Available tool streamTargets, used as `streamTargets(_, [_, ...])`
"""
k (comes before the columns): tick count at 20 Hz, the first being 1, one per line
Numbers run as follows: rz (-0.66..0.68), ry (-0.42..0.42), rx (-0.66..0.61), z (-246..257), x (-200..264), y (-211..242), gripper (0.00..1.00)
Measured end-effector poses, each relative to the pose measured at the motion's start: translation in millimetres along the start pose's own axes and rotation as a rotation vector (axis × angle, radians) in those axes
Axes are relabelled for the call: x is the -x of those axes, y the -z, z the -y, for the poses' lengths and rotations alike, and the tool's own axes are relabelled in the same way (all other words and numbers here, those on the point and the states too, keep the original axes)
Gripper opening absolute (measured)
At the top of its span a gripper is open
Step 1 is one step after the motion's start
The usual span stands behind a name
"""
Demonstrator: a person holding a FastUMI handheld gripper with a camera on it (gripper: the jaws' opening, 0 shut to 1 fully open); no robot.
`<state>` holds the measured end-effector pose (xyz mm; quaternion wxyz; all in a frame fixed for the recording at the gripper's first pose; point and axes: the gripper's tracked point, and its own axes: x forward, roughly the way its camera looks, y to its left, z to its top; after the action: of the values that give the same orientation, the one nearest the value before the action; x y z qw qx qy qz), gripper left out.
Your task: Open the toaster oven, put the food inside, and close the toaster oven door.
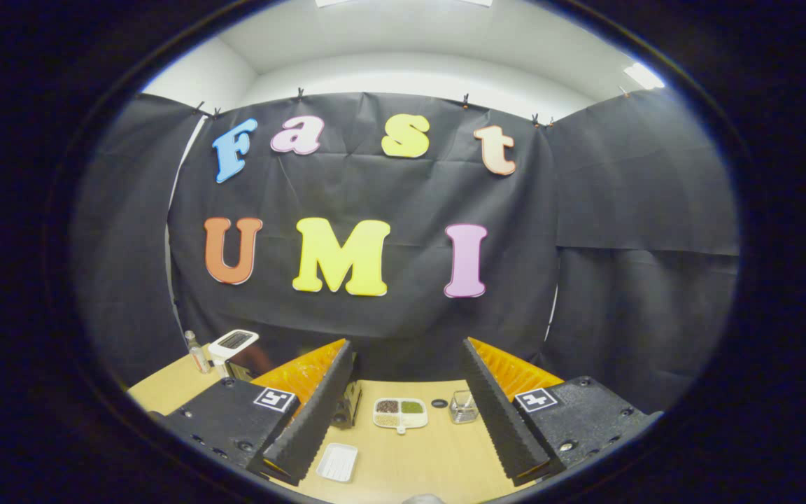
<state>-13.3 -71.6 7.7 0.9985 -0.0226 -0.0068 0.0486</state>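
Note:
My gripper (406, 346) is held above a wooden table (431, 462), open, with nothing between its fingers. A dark boxy appliance (344, 409), possibly the toaster oven, stands on the table, mostly hidden behind the left finger (315, 413); I cannot tell how its door stands. Between the fingers and below them lie a white divided dish (400, 413) holding dark, green and pale grains, and a small shallow white tray (336, 462) nearer to me. A pale rounded thing (422, 498) peeks in at the table's near edge; what it is I cannot tell.
A small clear glass (463, 407) and a dark round disc (439, 403) sit beside the divided dish, close to the right finger. At the table's far left corner stand a small bottle (197, 352) and a white appliance (233, 343). Black cloth walls close in the table.

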Motion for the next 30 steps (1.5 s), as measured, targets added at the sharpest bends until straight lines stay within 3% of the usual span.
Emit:
streamTargets(6, [-0.027, -0.055, -0.030, 7.4, 12.5, 18.6, 0.99])
streamTargets(13, [-0.039, -0.026, -0.034, 21.6, 11.0, 25.7, 0.99])
streamTargets(30, [-0.013, -0.020, -0.032, 4.2, 20.0, 15.8, 0.99])
